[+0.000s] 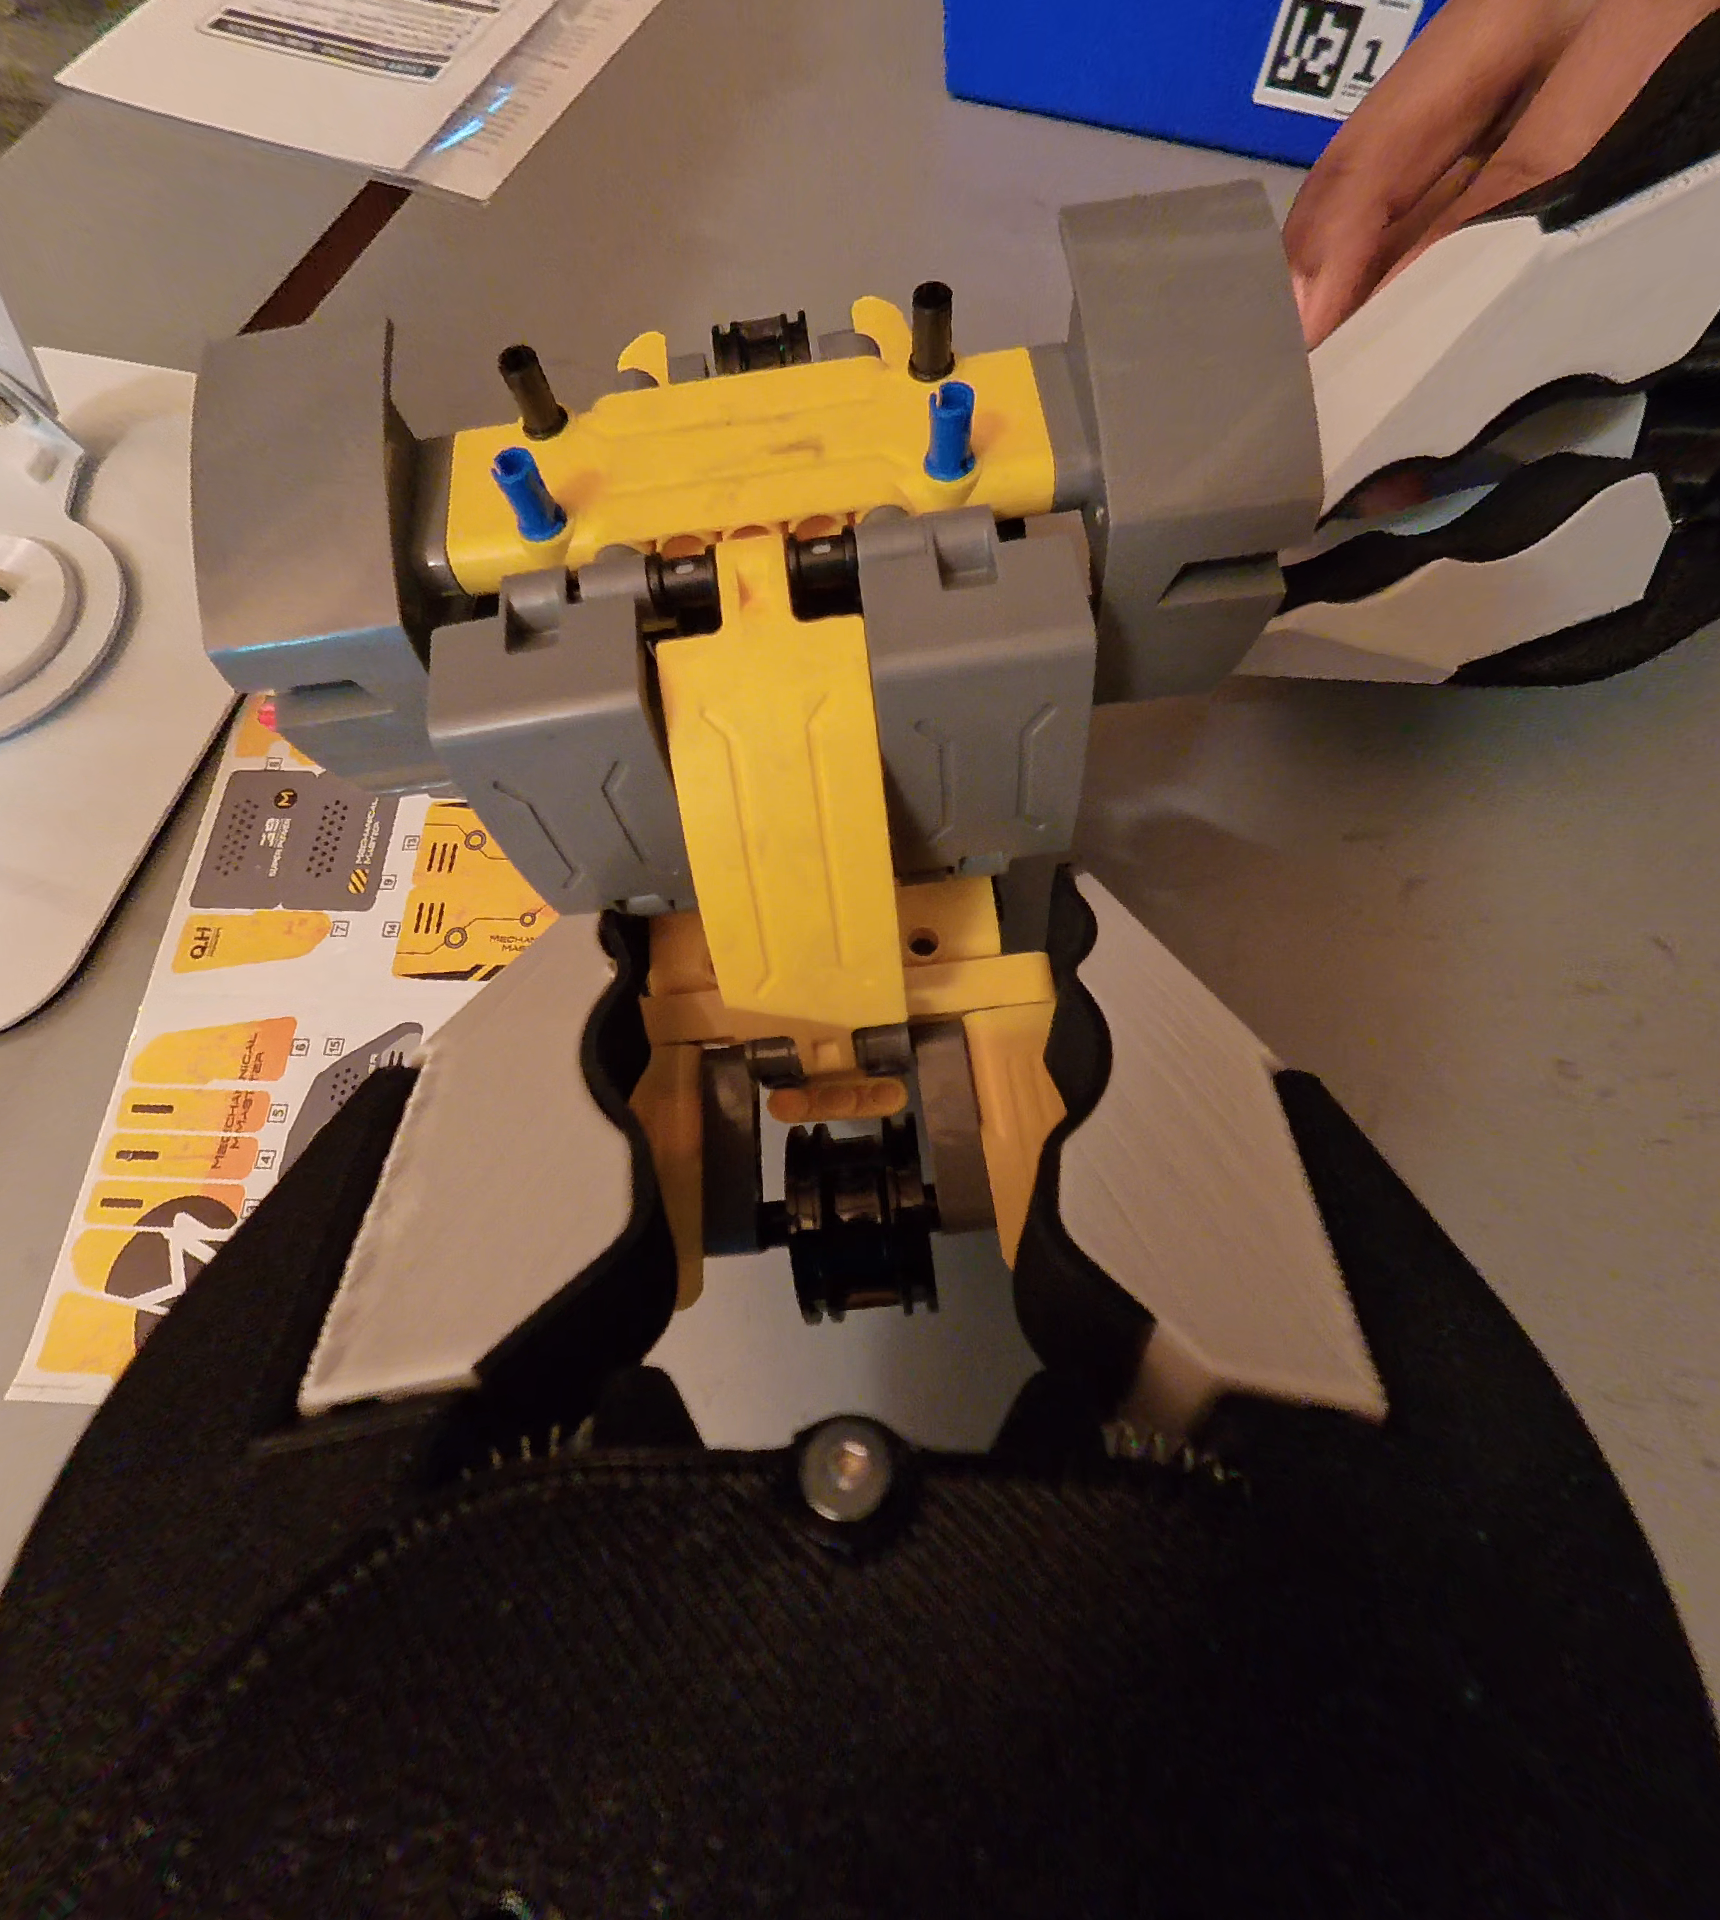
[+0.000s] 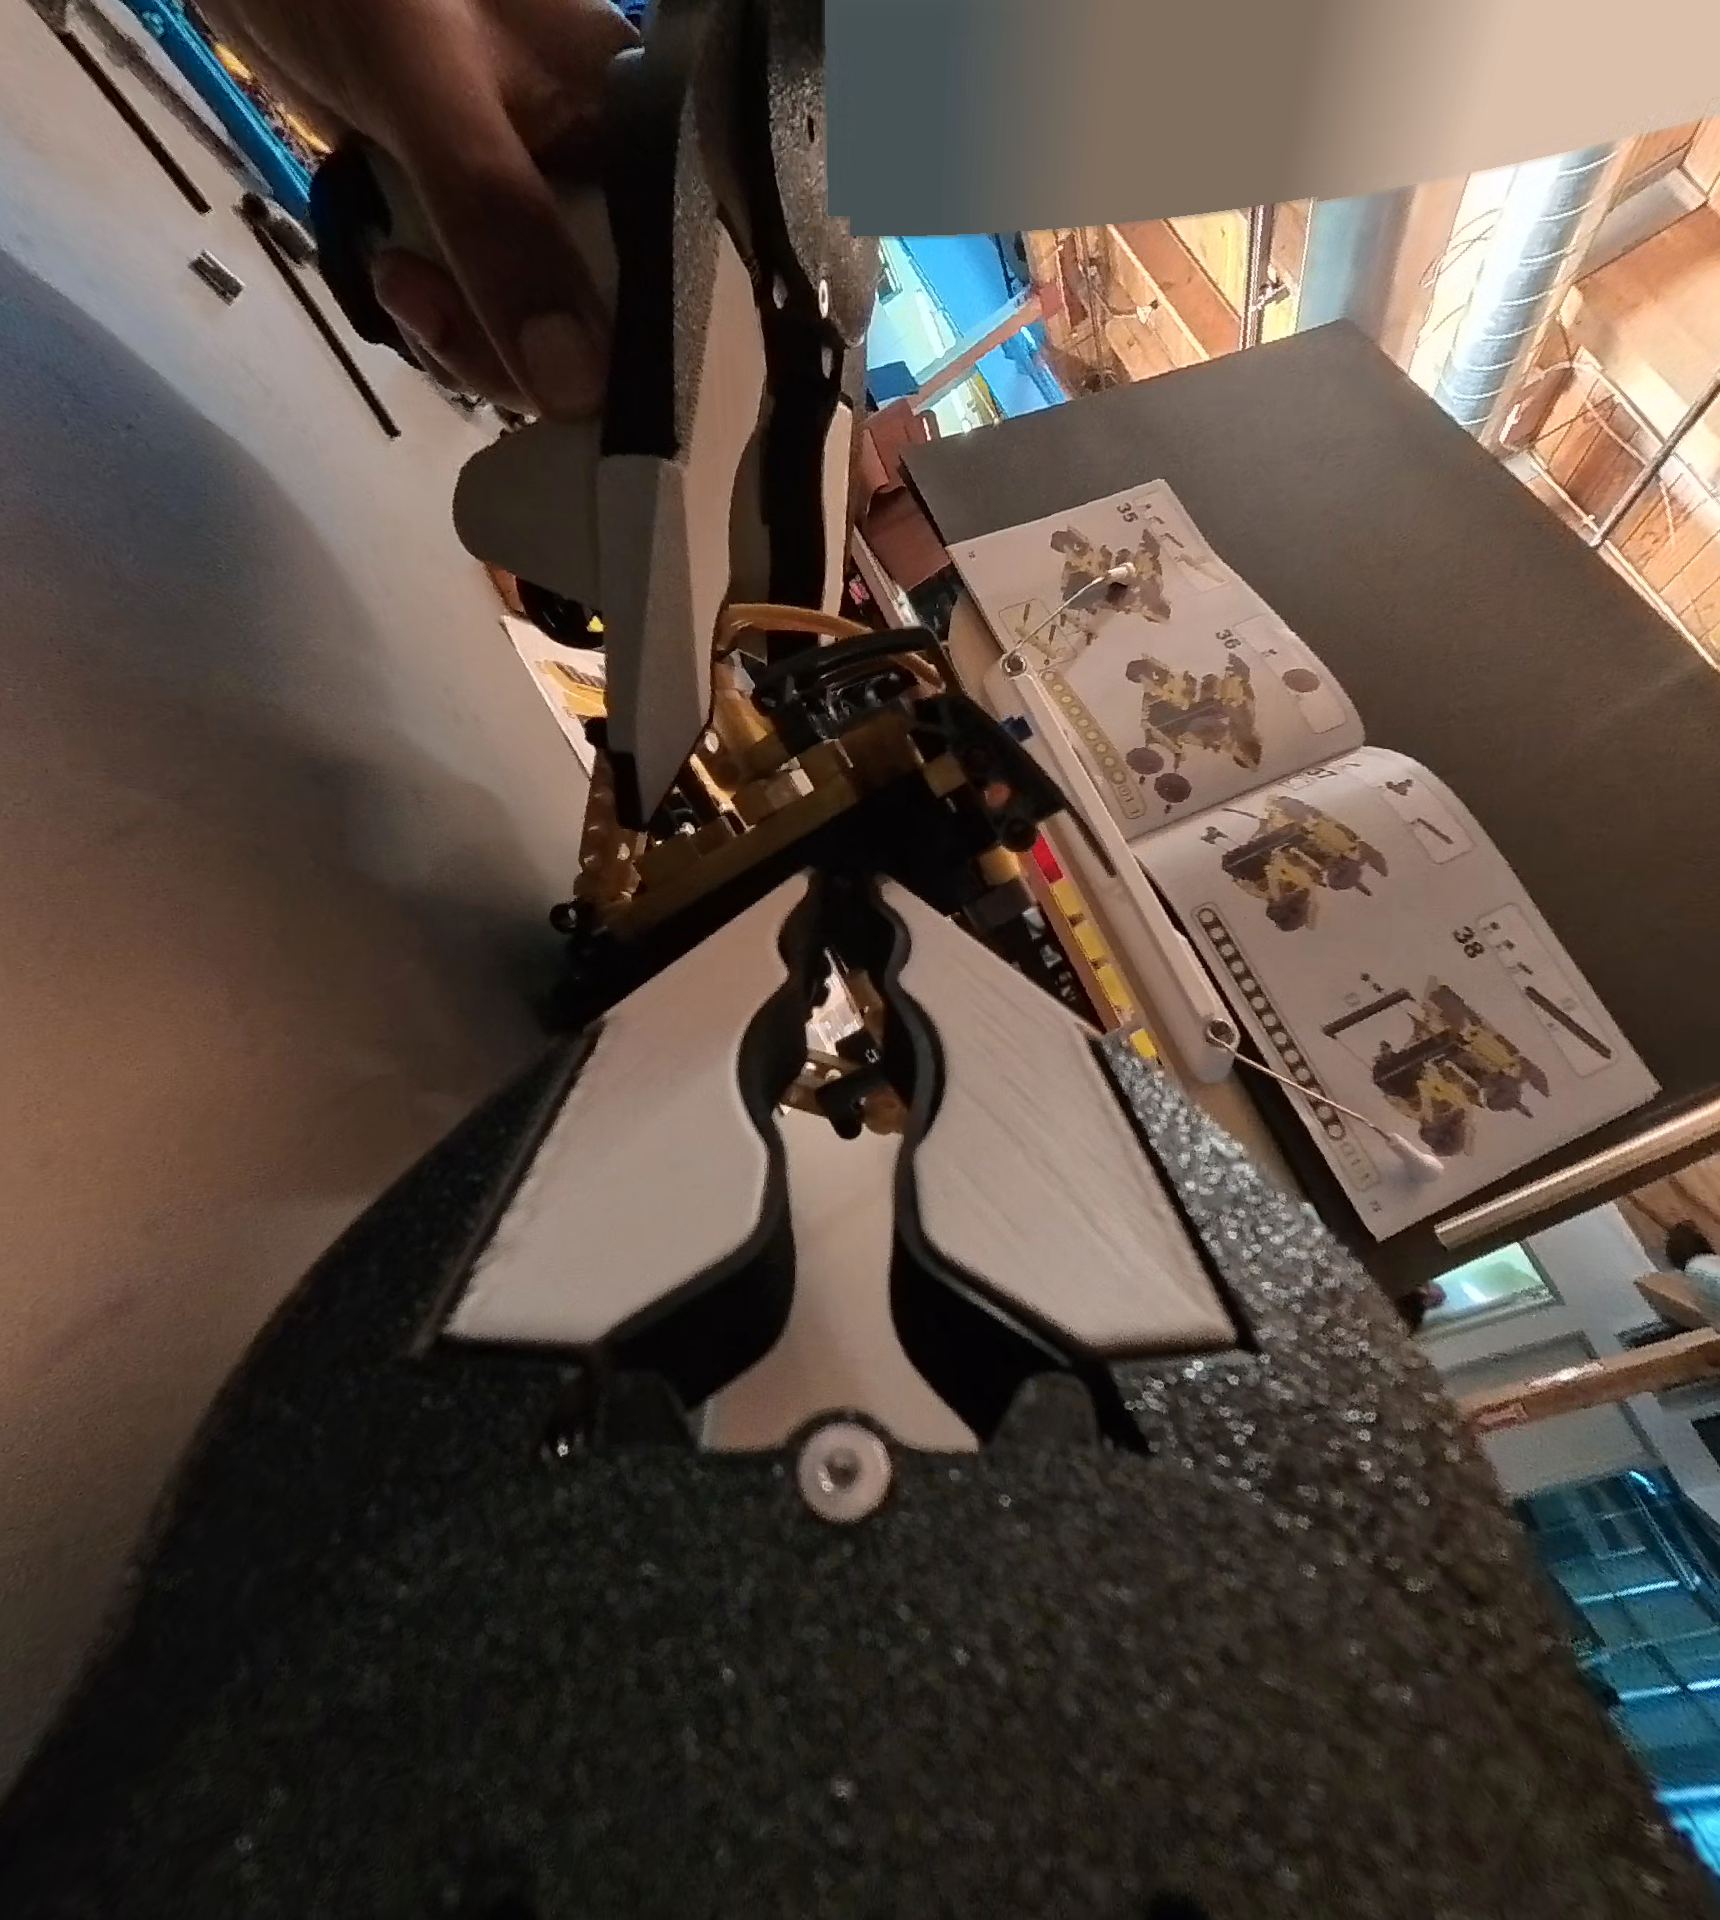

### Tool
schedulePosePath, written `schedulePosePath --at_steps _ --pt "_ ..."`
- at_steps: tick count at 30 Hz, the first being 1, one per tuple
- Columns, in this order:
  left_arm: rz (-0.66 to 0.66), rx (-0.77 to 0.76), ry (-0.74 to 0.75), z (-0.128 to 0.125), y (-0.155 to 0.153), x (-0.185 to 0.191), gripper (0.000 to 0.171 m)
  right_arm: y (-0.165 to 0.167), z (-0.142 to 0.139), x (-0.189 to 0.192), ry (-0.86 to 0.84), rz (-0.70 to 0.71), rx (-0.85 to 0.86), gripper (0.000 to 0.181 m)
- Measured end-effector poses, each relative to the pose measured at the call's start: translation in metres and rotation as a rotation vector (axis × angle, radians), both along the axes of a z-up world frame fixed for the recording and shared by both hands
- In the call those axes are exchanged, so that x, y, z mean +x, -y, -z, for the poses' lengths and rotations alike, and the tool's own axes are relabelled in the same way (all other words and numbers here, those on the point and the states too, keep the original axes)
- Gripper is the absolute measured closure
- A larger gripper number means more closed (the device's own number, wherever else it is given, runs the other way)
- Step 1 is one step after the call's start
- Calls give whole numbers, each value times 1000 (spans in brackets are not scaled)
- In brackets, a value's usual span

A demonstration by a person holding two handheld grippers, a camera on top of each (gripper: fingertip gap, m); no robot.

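Observation:
A yellow and grey brick-built vehicle model [image 1: 783, 644] with black and blue pins on top is held above the grey table [image 1: 1458, 1039]. My left gripper [image 1: 840, 935] is shut on the model's near end, just ahead of a black wheel hub [image 1: 861, 1216]. My right gripper [image 1: 1297, 556] reaches in from the right, shut on the model's side behind a grey curved panel [image 1: 1188, 436]; its tips are hidden. In the right wrist view my right gripper [image 2: 840, 904] pinches the dark model [image 2: 814, 769], and the left gripper [image 2: 721, 717] comes down from above.
A sticker sheet [image 1: 243, 1039] lies under the model at left, beside a white stand base [image 1: 4, 644]. A blue box [image 1: 1126, 73] and papers [image 1: 347, 73] are at the back. An open instruction booklet [image 2: 1303, 862] leans on a black board. Some 6 centimeters of space lies between my two pairs of fingers.

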State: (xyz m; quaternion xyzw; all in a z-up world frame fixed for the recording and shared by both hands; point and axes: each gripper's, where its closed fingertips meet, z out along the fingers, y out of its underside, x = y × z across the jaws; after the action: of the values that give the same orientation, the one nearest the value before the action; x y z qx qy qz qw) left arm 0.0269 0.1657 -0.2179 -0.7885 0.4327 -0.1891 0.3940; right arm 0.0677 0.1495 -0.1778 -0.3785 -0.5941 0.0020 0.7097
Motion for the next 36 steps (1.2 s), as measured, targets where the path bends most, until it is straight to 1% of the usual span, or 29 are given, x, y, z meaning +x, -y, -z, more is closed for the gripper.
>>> schedulePosePath --at_steps 7,13,22,27,30,32,36 --pt "-21 3 -14 1 0 -2 95 -1 0 -2 -2 49 12 175" --pt "-17 3 -2 0 -1 0 95 -5 0 -2 -35 62 -60 175" --pt "-15 1 6 0 0 1 95 -11 1 -5 -53 71 -95 174" --pt "-20 1 -24 1 -1 0 95 -10 1 -4 -34 95 -65 174" --pt "-31 28 -25 1 0 2 94 -4 -1 0 -47 76 -45 171" --pt "-33 34 -27 1 1 2 94 -1 -2 2 -59 72 -55 168" --pt "-33 28 -15 0 0 2 94 2 2 1 -36 76 -66 168"
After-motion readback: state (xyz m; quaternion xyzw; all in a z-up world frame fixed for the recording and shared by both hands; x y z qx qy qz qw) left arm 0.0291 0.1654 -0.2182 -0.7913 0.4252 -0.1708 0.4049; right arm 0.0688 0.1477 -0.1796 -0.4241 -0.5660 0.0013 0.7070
